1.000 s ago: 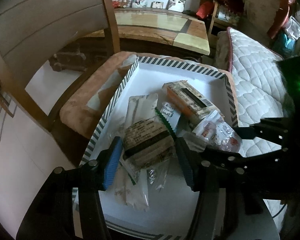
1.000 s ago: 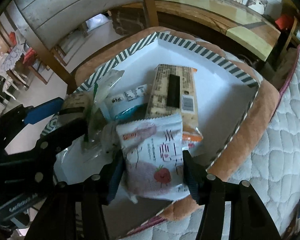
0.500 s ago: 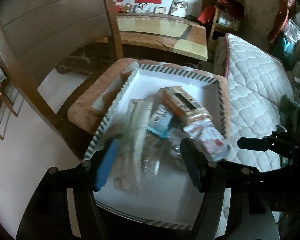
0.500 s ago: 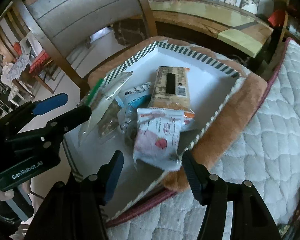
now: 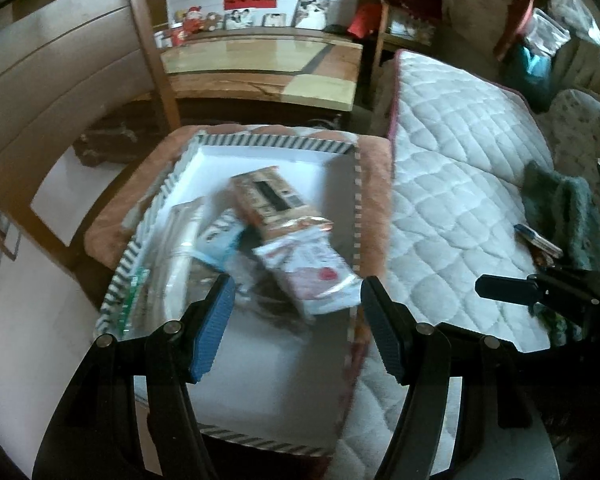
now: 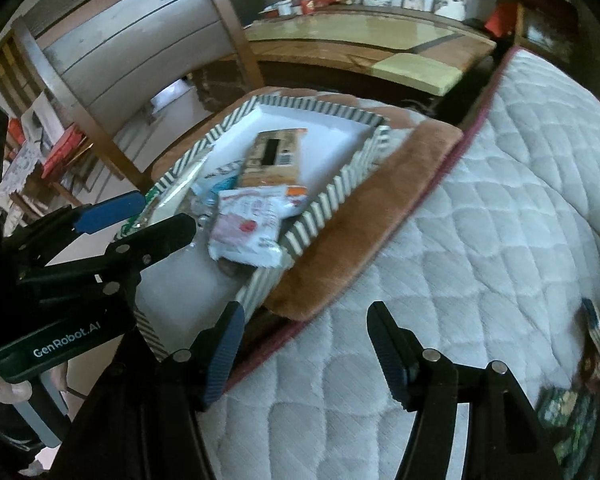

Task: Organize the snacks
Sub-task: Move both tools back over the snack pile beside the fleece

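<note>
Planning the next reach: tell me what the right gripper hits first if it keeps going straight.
Probably the white quilt: the right gripper is empty, jaws opening, aimed at bare quilt just beside the tray. Depth is uncertain.

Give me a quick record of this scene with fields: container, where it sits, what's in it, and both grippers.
container: white tray with striped rim
support: brown plush cushion beside a white quilted mattress
contents: long tan snack pack, white packet with red strawberry print, blue-white packet, clear wrappers
left gripper: open, empty, above the tray
right gripper: fingers opening, empty, over the mattress
</note>
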{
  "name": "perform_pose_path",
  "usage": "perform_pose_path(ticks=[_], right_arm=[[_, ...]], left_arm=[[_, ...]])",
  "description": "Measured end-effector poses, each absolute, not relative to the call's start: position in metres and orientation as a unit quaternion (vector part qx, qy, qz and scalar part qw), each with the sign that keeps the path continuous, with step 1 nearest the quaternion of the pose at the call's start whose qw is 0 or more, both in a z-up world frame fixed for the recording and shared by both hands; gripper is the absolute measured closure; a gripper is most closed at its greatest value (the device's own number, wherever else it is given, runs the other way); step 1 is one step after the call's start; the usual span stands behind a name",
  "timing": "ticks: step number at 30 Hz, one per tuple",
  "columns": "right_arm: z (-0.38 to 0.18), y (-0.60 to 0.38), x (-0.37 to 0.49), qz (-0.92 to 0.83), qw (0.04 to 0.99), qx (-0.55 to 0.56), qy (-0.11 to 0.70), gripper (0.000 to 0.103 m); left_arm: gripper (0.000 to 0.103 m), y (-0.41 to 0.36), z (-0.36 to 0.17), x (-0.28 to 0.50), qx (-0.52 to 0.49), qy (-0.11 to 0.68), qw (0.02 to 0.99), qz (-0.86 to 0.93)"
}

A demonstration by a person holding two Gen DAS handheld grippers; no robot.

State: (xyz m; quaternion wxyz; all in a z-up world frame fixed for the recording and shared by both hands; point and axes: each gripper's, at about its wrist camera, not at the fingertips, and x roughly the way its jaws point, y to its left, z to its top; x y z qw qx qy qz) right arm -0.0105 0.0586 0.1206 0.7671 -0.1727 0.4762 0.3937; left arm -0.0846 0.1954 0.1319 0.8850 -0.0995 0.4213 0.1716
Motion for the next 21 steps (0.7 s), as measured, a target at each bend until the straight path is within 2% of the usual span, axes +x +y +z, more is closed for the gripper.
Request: perform_pose_path(ticks=[21], right_arm=[[0.126,-0.077,0.003,0.295,0.813,-0.139,0.481,0.037]], left_arm=[[0.037,0.074,0.114,-0.020,-0.056,0.467,0.880,0.060]])
